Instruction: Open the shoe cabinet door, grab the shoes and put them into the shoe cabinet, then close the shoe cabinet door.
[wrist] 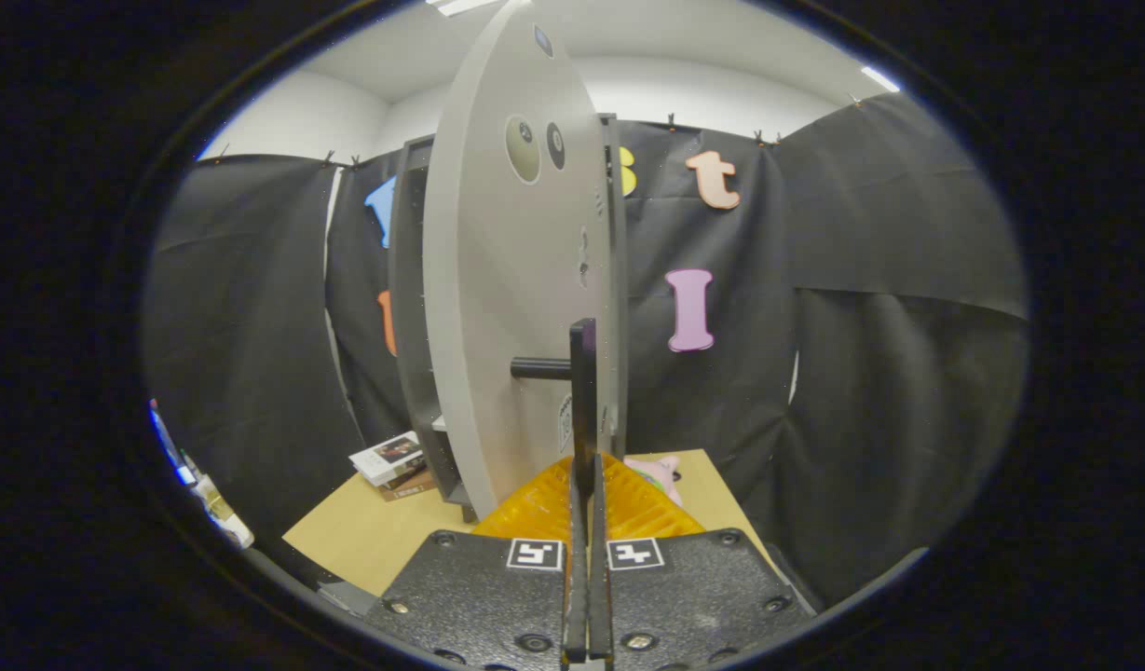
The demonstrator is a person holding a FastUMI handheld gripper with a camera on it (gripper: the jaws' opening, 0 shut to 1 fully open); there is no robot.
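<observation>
Standing by the light wooden table (pixel 367 536), I see small boxes (pixel 392 459) at the foot of the dark-framed shoe cabinet (pixel 406 308). Its grey flat door (pixel 511 308) stands swung out, rigid and light by my guess. The gripper (pixel 586 485) looks closed on the door's black bar handle (pixel 583 373), the sensible hold. A pink soft shoe (pixel 661 471) lies just beyond.

A: Cabinet (pixel 414 308) interior? Door (pixel 511 308) stands edge-on & covers nearly all of it.
B: Shoes?
A: Pink thing (pixel 663 471) on table (pixel 376 531), mostly behind the fingers (pixel 619 494); can't tell what it is.
B: Handle (pixel 581 391)?
A: Its lower end is lost between the 2 fingers, can't tell if they press it.
B: Boxes (pixel 392 461)?
A: Print too small, 1 corner behind cabinet.
</observation>
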